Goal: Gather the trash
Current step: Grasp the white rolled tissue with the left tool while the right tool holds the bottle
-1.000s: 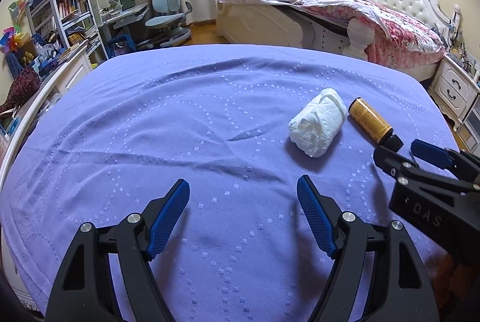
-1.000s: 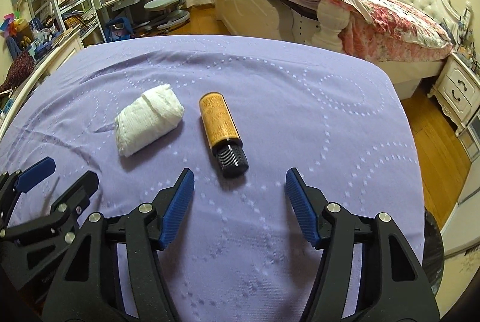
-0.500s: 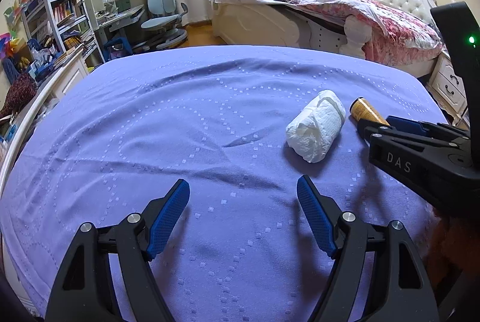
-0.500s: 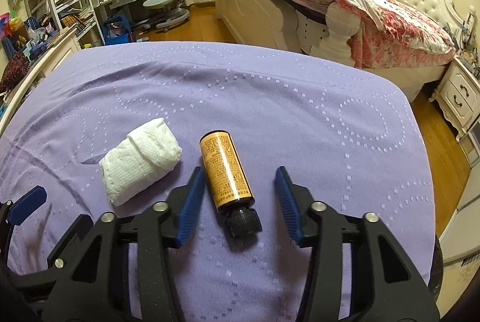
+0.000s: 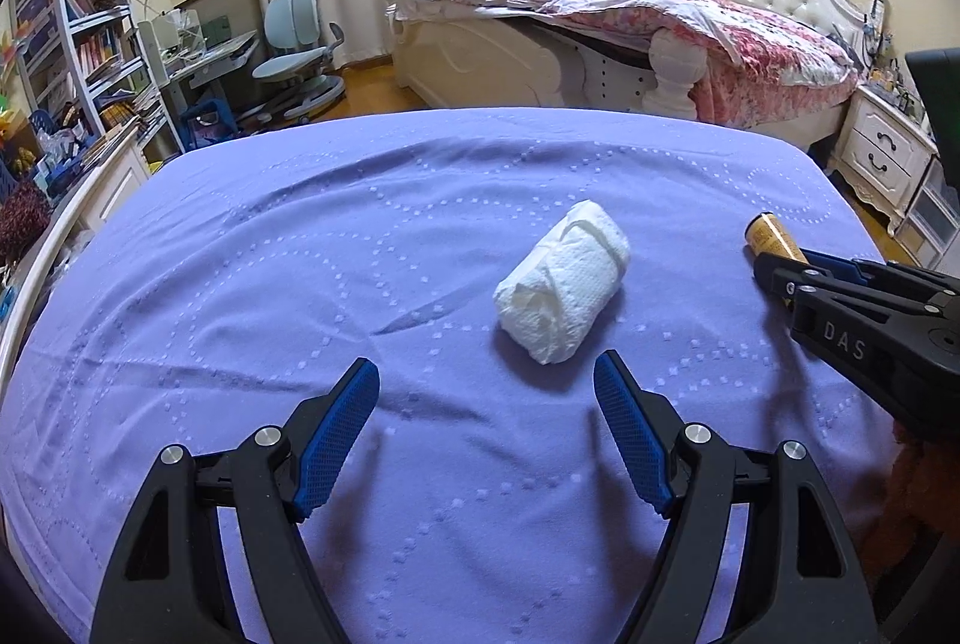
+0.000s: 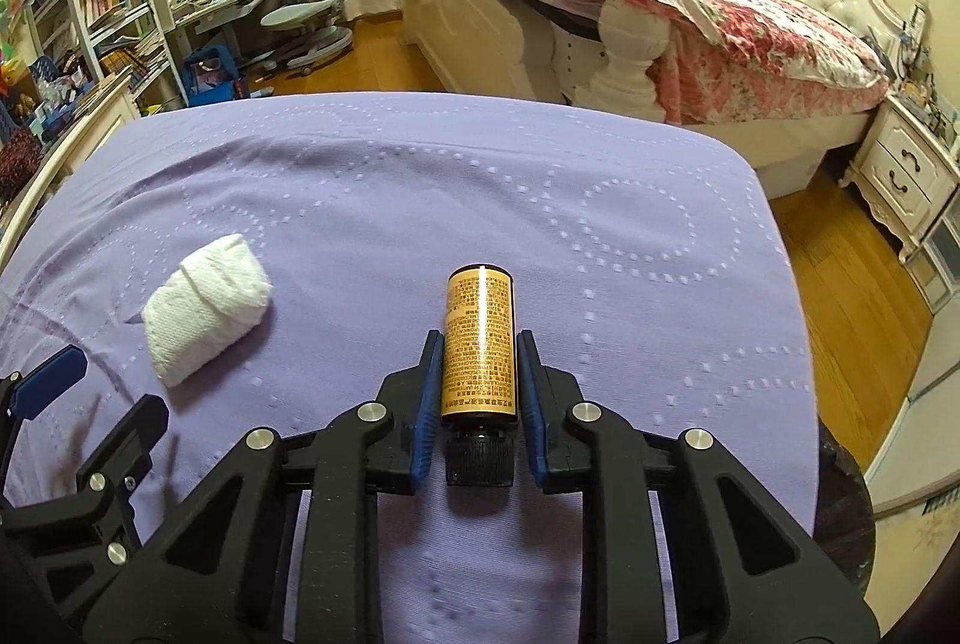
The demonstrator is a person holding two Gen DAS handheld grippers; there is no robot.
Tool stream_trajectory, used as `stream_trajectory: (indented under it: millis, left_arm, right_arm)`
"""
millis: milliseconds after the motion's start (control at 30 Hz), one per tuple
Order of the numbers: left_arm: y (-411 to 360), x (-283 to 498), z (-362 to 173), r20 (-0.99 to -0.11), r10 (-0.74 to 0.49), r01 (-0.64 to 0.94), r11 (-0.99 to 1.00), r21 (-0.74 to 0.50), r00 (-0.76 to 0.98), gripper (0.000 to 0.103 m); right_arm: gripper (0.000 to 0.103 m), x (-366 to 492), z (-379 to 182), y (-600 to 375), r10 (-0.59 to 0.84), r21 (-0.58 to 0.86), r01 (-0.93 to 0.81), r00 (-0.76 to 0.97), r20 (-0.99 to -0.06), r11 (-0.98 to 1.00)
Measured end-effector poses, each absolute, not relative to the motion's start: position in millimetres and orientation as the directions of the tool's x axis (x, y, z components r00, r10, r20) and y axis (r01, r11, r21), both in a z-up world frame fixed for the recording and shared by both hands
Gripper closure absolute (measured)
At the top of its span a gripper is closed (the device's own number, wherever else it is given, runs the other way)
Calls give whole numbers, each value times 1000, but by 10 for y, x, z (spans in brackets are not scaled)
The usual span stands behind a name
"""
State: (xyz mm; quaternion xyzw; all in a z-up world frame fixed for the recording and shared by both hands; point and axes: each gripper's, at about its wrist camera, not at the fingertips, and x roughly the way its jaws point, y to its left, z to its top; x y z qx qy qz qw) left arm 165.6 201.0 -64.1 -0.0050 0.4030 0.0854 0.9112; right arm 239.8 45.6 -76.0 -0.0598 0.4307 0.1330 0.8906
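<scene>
On the purple bed, the right hand-held gripper is clamping the amber bottle.
Through the left wrist view, the left hand-held gripper is hanging with its jaws spread wide just short of the wad of tissue, which is lying on the bed cover; it is lining up slightly left of the wad. Through the right wrist view, the 2 pads are pressing the bottle's label sides near its black cap; lifting straight up should be avoiding a slip.
</scene>
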Motion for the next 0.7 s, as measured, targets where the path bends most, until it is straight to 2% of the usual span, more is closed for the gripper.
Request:
stream_trajectory:
  millis: [567,633,700]
  left_arm:
    - [1936,2070,-683,-760,125,-129,990,54,638,29]
    - [1944,2069,-700,-767,108,-115,992,44,633,40]
    - [1940,2054,-708,-771,86,-93,995,35,631,47]
  right_arm:
    - [80,2415,-766,254,185,12,-283,596,-782,959]
    - [80,2415,-766,259,186,13,-284,595,-782,959]
    - [80,2417,-765,246,188,13,-286,594,-782,958]
